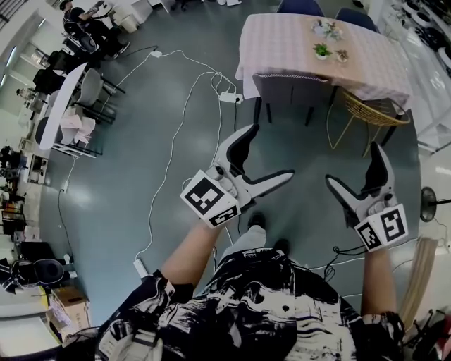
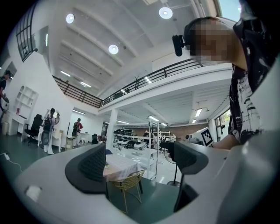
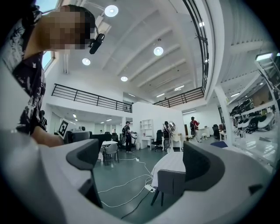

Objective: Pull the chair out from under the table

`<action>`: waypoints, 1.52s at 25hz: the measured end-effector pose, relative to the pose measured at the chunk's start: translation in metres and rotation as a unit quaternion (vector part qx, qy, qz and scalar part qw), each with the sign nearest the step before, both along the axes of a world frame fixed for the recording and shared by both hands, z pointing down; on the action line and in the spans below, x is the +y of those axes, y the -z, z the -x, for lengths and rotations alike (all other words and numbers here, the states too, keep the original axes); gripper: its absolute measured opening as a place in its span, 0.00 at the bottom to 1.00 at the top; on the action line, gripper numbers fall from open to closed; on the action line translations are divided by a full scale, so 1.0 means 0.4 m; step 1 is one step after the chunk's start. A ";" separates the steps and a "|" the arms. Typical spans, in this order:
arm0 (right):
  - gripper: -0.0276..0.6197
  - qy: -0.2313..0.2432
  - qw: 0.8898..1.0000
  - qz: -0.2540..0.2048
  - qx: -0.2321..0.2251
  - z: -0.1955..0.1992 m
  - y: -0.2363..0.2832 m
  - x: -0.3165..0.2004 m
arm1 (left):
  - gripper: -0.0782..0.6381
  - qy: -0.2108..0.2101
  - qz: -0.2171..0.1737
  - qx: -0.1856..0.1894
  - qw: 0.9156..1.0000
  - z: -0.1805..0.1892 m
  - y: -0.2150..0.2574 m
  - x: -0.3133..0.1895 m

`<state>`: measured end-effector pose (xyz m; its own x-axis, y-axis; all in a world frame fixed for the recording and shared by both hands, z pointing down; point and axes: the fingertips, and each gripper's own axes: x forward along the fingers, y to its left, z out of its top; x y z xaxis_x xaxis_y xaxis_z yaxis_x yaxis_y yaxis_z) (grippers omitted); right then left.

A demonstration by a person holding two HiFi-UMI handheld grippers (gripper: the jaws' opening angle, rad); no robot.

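A grey upholstered chair (image 1: 289, 88) is tucked against the near side of a table (image 1: 282, 42) covered by a pale checked cloth. The right gripper view shows this grey chair (image 3: 171, 183) ahead, below the table (image 3: 170, 162). A gold wire chair (image 1: 373, 113) stands at the table's right corner and shows in the left gripper view (image 2: 127, 181). My left gripper (image 1: 270, 152) is open and empty in the air, well short of the chairs. My right gripper (image 1: 354, 166) is also open and empty, below the wire chair in the head view.
White cables (image 1: 183, 92) and a power strip (image 1: 230, 97) lie on the grey floor left of the table. Two blue chairs (image 1: 299, 7) sit at its far side, small plants (image 1: 323, 51) on top. A fan stand (image 1: 430, 201) is at right; a white desk (image 1: 67, 99) far left.
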<state>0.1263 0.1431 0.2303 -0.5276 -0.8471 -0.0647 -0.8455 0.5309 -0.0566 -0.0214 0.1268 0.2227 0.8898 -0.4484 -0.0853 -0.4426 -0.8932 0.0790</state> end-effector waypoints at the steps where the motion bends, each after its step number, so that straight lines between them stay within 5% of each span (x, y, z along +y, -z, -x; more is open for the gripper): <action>1: 0.88 0.001 1.000 -0.001 0.003 0.003 -0.003 -0.016 | 0.75 -0.001 0.001 0.000 1.000 0.000 -0.005 -0.015; 20: 0.88 -0.043 0.999 0.020 0.028 0.109 -0.039 -0.481 | 0.75 -0.070 0.007 0.000 0.998 0.094 -0.055 -0.518; 38: 0.88 0.010 0.996 0.066 0.058 -0.012 -0.177 -0.757 | 0.75 -0.064 0.003 -0.047 0.997 -0.058 -0.160 -0.791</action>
